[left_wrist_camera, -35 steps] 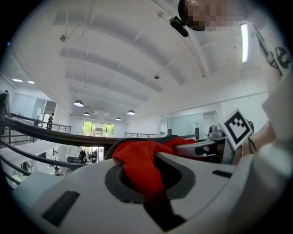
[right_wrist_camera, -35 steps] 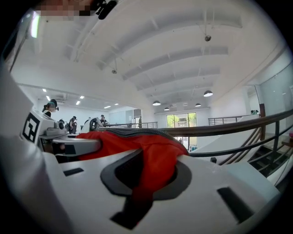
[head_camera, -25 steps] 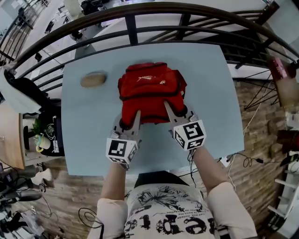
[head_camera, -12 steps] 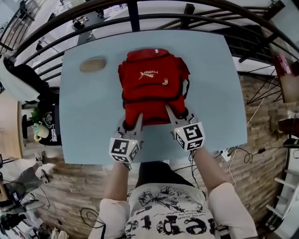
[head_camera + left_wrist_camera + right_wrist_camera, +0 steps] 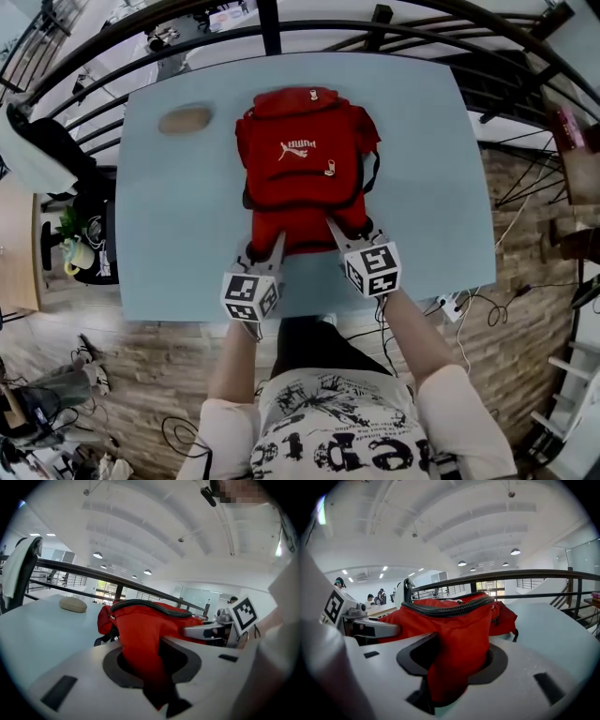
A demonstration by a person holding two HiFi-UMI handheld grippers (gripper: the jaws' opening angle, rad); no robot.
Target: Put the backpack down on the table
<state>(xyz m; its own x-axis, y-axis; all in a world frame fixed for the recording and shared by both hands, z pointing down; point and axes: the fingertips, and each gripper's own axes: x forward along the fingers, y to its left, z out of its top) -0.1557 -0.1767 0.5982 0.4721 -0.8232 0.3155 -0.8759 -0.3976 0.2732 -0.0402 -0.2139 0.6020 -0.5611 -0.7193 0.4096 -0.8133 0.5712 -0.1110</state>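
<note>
While the red backpack lies flat on the pale blue table, toward its far edge, you have both tongs at its near hem. Your left gripper has just been opening: jaws narrow, pinching red fabric. Your right gripper has been opening too: wider, with fabric loose between the jaws. A tan oval lump sits apart, left of the backpack.

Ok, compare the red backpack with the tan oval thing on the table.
The backpack is bright red; the tan oval thing is dull beige. The backpack is far bigger, the oval thing small and low. The backpack lies mid-table, the oval thing nearer the left edge. Both are on the pale blue table.
</note>
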